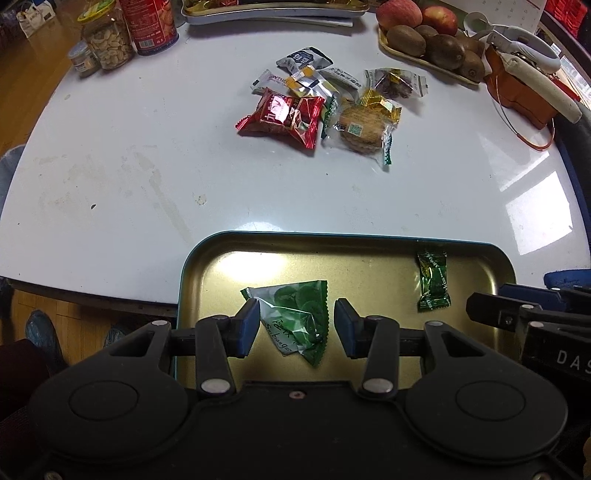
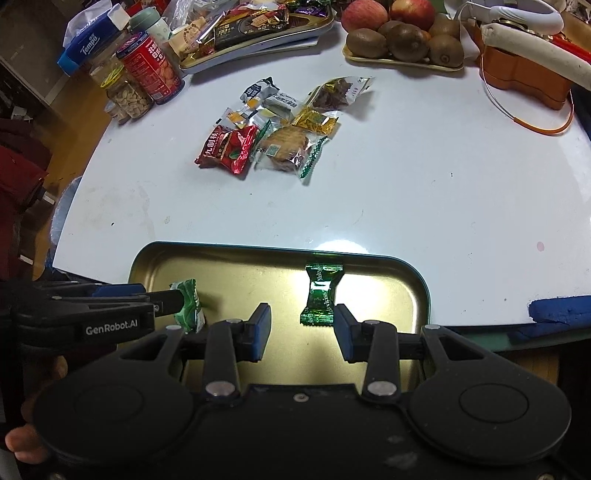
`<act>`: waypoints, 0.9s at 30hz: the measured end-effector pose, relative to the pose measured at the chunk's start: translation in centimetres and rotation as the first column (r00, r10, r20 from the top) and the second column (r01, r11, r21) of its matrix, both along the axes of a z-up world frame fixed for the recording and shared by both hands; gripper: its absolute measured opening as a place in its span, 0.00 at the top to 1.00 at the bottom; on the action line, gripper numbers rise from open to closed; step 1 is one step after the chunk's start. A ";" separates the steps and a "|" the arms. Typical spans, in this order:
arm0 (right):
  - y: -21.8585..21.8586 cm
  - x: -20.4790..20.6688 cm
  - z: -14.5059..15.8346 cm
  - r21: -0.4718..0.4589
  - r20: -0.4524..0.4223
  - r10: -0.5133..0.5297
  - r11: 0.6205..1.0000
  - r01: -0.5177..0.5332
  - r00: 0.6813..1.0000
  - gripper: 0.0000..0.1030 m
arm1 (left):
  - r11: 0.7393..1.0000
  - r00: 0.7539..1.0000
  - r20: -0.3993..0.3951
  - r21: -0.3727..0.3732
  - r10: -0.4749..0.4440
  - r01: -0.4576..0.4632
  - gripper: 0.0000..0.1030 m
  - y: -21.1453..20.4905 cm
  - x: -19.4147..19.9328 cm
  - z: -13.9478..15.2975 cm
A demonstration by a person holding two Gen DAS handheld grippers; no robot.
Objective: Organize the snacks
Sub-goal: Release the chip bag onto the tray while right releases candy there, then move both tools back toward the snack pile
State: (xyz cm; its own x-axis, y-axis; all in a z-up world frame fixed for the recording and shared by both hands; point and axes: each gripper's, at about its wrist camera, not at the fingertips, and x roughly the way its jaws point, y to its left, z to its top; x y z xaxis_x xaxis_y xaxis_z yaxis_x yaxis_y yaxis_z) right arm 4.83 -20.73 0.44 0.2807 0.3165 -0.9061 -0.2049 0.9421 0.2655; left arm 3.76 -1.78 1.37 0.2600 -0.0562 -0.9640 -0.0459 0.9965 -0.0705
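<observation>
A gold metal tray (image 1: 332, 236) sits at the table's near edge. My left gripper (image 1: 295, 325) stands open over it, with a green-and-white snack packet (image 1: 299, 302) lying on the tray between its fingers; the right pad is clear of the packet. A dark green wrapped candy (image 2: 320, 295) lies on the tray (image 2: 258, 248) between the open fingers of my right gripper (image 2: 301, 321), close to the right one. That candy (image 1: 433, 282) also shows in the left wrist view. A pile of wrapped snacks (image 1: 325, 99), with a red packet (image 1: 282, 118) and a biscuit (image 1: 360, 127), lies mid-table.
A fruit tray with apples and kiwis (image 1: 428, 40) stands at the back right beside an orange box (image 1: 517, 92). A nut jar (image 1: 107, 40) and a red can (image 1: 151, 22) stand at the back left. Another tray of snacks (image 2: 255, 22) is at the back. A blue cloth (image 2: 557, 312) lies right of the gold tray.
</observation>
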 end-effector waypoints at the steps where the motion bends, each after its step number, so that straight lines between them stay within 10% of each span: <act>1: 0.0 0.1 0.0 -0.001 0.001 -0.001 1.000 0.001 1.000 0.60 | 1.000 1.000 -0.002 0.001 0.001 -0.001 0.49 0.0 0.0 0.0; 27: -1.2 2.6 2.5 0.094 0.020 -0.118 0.989 0.115 0.993 0.60 | 0.997 0.997 0.037 -0.004 0.071 -0.071 0.49 0.7 2.3 1.8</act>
State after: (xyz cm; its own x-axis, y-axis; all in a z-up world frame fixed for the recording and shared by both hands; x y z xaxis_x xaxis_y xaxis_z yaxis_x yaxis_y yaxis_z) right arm 7.44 -21.92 2.94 0.3434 0.3622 -0.8665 -0.1031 0.9316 0.3485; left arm 6.04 -1.07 3.16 0.2989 -0.0390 -0.9535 -0.1141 0.9905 -0.0763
